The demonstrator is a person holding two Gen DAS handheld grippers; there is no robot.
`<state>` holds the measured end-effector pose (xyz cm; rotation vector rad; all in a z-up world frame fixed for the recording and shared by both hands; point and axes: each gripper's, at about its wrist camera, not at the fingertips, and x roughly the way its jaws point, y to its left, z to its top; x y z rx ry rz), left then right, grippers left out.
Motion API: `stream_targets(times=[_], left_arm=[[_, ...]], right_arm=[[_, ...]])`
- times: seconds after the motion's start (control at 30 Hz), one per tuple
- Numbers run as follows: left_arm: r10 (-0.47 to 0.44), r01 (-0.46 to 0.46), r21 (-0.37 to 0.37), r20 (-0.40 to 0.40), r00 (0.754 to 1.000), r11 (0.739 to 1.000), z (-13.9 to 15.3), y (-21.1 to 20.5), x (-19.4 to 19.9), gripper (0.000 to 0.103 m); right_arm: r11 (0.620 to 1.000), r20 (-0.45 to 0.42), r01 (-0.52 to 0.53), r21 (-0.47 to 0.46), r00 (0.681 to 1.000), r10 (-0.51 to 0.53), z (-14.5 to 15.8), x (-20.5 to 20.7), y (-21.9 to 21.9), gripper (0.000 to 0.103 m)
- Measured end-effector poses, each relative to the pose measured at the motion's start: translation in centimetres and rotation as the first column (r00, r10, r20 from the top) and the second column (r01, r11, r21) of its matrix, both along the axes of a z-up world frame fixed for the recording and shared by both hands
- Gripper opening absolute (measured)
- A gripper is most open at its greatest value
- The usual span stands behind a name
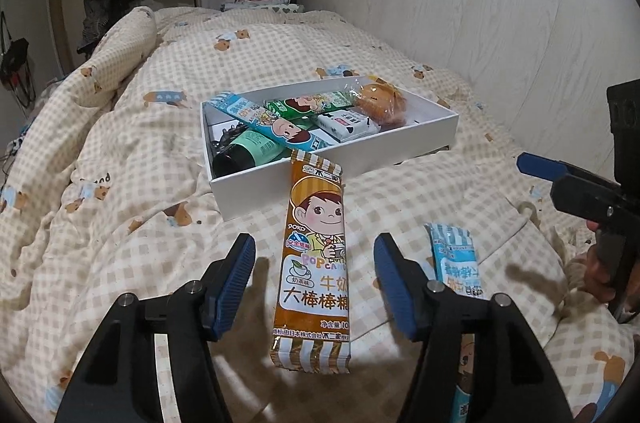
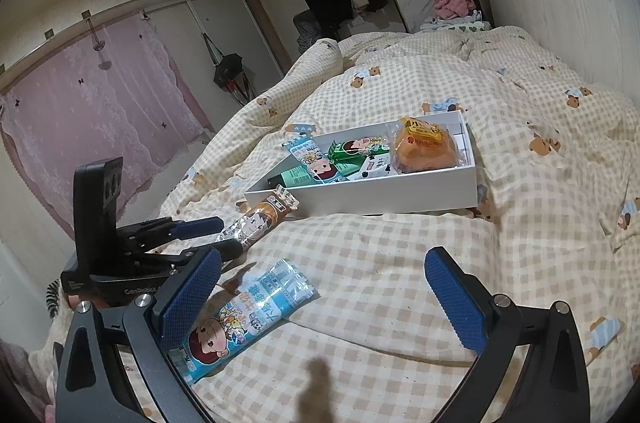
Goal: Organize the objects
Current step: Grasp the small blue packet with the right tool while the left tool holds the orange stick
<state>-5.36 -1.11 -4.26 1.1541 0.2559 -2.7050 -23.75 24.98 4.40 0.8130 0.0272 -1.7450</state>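
Left wrist view, brown striped lollipop packet (image 1: 314, 263) with cartoon child, lying between released left jaws, right jaws spread empty.

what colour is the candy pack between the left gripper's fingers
Brown-orange with white-striped ends; the candy pack shows best in the left wrist view.

White box (image 1: 320, 183) as landmark: dark bottle (image 1: 244, 153) inside it half buried under blue snack packet (image 1: 272, 121); nearer than box, blue candy packet (image 1: 456, 259) partly hidden behind left gripper finger (image 1: 400, 275); small print unreadable.
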Motion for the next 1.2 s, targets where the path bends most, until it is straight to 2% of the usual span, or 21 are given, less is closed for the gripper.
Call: stream_targets(times=[0.2,0.37,0.4,0.7,0.73,0.9,1.0,1.1,1.2], left_arm=[[0.001,0.001,-0.035,0.057,0.998,0.999,-0.8,0.3,-0.5,0.066],[0.008,-0.006,-0.042,0.043,0.999,0.999,-0.6,0.3,-0.2,0.045],[0.012,-0.01,-0.036,0.043,0.999,0.999,-0.6,0.1,-0.2,0.044],[0.009,-0.006,-0.034,0.111,0.994,0.999,-1.9,0.0,-1.0,0.042],[0.008,-0.004,-0.038,0.105,0.994,0.999,-1.8,0.1,-0.9,0.034],[0.014,-0.012,-0.042,0.044,0.999,0.999,-0.8,0.1,0.0,0.028],[0.013,-0.014,-0.023,-0.011,1.0,1.0,-0.1,-0.2,0.7,0.026],[0.001,-0.002,-0.008,-0.067,0.998,1.0,0.6,-0.3,1.4,0.026],[-0.016,0.015,-0.013,-0.1,0.995,1.0,1.1,0.0,1.8,0.026]], right_arm=[[1.0,0.0,0.001,0.001,1.0,-0.001,0.0,0.0,-0.1,0.102],[1.0,-0.01,0.003,0.005,1.0,-0.003,0.1,0.2,-0.1,0.102],[1.0,-0.013,0.001,0.009,1.0,-0.001,0.1,0.3,-0.2,0.102],[1.0,-0.012,-0.001,0.014,1.0,0.001,-0.1,0.1,-0.3,0.102],[1.0,-0.011,-0.001,0.013,1.0,0.002,-0.1,0.1,-0.3,0.102],[1.0,-0.009,-0.008,0.02,1.0,0.008,0.0,0.1,-0.4,0.102],[0.996,0.016,-0.053,0.068,0.999,0.052,0.1,-0.3,-1.2,0.102],[0.983,0.033,-0.129,0.133,0.992,0.126,0.6,-0.1,-2.3,0.102],[0.947,0.092,-0.25,0.203,0.968,0.236,0.5,1.0,-3.8,0.102]])
